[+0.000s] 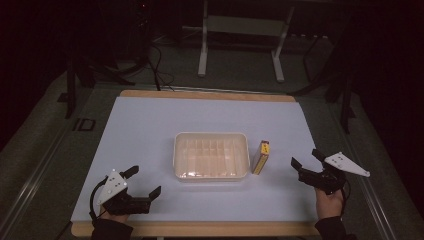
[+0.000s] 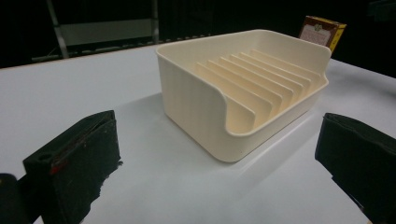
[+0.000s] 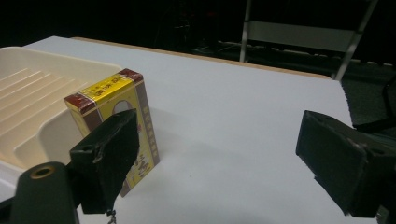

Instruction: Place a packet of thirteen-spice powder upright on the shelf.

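our right gripper (image 1: 306, 161) is wide open beside the upright box (image 1: 260, 157), so we could easily tip it

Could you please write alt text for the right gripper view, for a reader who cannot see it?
A yellow and maroon box stands upright on the white table, just beside a cream slotted tray. The right gripper is open, its near jaw overlapping the box in the picture.
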Motion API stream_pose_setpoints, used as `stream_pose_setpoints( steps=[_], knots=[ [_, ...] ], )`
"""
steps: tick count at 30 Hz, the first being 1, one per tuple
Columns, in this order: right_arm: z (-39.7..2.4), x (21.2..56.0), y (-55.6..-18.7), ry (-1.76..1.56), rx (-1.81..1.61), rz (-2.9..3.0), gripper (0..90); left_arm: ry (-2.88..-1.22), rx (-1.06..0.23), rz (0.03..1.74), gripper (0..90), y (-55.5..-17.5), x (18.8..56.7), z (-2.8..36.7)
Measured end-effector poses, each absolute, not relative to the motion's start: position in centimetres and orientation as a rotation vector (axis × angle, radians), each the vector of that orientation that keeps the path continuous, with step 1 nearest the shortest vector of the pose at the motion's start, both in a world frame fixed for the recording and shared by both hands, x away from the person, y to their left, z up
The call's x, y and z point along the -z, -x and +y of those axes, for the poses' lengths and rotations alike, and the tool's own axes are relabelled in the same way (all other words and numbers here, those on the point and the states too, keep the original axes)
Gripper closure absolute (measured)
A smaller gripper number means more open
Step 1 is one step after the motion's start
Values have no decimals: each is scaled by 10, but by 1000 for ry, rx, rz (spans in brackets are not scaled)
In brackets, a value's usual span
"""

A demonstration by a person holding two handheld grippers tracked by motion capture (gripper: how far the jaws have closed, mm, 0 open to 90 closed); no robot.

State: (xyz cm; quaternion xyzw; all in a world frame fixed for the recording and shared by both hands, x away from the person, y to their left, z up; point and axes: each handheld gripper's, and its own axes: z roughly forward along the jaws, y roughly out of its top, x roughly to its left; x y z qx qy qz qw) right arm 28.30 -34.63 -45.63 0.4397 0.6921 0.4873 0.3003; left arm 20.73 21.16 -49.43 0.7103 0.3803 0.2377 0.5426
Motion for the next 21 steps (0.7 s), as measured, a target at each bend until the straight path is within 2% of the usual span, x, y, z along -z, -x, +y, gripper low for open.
stream_pose_setpoints(
  steps=[13, 21],
  knots=[
    [-346, 450, -292, -1124, -1275, 1911, 136, -1688, -571, 914, 1, -208, 495, 211],
    [-371, 446, -305, -1136, -1260, 1990, 136, -1688, -561, 903, 1, -209, 495, 212]
  ],
)
